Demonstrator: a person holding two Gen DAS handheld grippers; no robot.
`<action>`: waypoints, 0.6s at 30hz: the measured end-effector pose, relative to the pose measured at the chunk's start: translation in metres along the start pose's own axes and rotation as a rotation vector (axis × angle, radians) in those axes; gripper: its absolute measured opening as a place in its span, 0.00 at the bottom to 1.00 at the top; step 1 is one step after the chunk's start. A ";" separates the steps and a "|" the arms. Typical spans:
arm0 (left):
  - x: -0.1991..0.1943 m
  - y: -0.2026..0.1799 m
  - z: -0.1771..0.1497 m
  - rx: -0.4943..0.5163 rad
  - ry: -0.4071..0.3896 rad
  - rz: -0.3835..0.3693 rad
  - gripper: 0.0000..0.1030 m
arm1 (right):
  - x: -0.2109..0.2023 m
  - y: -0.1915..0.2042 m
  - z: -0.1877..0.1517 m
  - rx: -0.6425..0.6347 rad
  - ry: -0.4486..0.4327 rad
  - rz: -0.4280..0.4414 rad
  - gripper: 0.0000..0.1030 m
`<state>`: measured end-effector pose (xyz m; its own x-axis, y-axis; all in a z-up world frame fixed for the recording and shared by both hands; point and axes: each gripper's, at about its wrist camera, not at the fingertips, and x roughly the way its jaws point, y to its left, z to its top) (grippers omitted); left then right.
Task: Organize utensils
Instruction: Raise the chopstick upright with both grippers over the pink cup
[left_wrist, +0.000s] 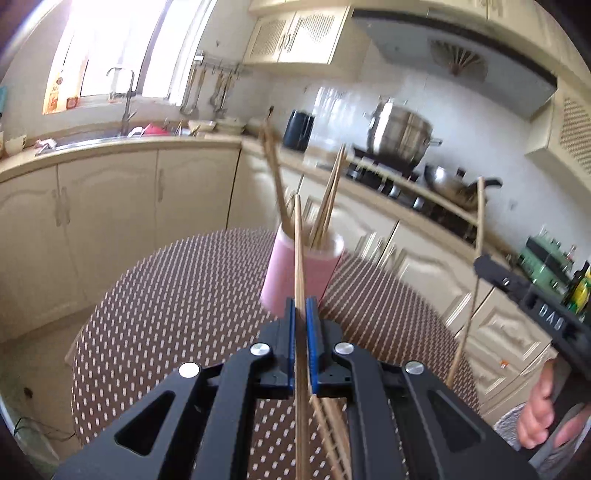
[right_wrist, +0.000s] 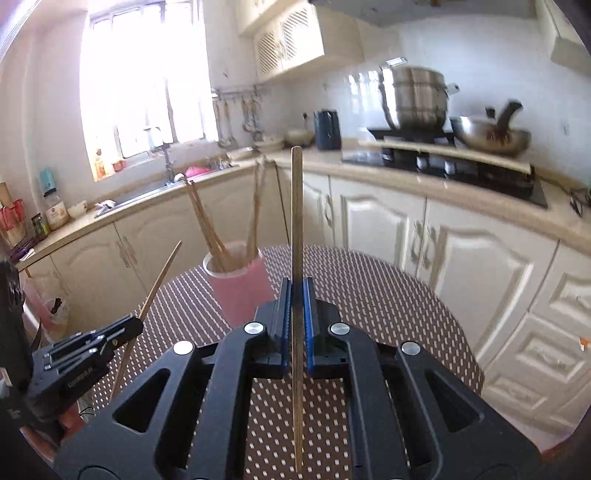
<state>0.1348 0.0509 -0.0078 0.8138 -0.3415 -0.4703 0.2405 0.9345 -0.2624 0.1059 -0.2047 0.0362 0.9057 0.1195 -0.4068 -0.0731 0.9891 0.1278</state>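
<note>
The left gripper (left_wrist: 302, 306) pinches one chopstick (left_wrist: 300, 258) between its blue pads (left_wrist: 290, 332). The stick runs up past the pads and down under them. Its top end shows in front of the pink cup (left_wrist: 295, 273) in this view. More loose sticks (left_wrist: 332, 435) lie on the table (left_wrist: 166, 314) under the gripper.

The right gripper (right_wrist: 295, 291) pinches another stick (right_wrist: 296, 221), which stands almost straight up (its top reaches as high as the counter (right_wrist: 369, 162) behind it). Its low end hangs above the dotted cloth.

The cup stands on the round table, a little ahead of both grippers. Several sticks (right_wrist: 207, 221) lean inside it, some to the left and some to the right.

From the right view, the left gripper is at the lower left, with its stick tilted. From the left view, the right gripper is at the far right, and a hand (left_wrist: 539, 410) holds it.

A big pot (right_wrist: 415, 99) and a pan (right_wrist: 487, 136) sit on the stove behind. It is all a bit blurry.
</note>
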 end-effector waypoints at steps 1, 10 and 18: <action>0.000 0.001 0.007 -0.001 -0.016 -0.008 0.07 | -0.002 0.002 0.006 0.006 -0.026 -0.004 0.06; 0.006 0.005 0.058 -0.080 -0.163 -0.075 0.07 | 0.003 0.006 0.043 0.052 -0.169 0.025 0.06; 0.021 0.000 0.094 -0.102 -0.333 -0.106 0.07 | 0.029 0.004 0.068 0.070 -0.223 0.043 0.06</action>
<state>0.2011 0.0529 0.0615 0.9188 -0.3689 -0.1404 0.2924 0.8750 -0.3858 0.1604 -0.2033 0.0867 0.9727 0.1322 -0.1905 -0.0919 0.9741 0.2066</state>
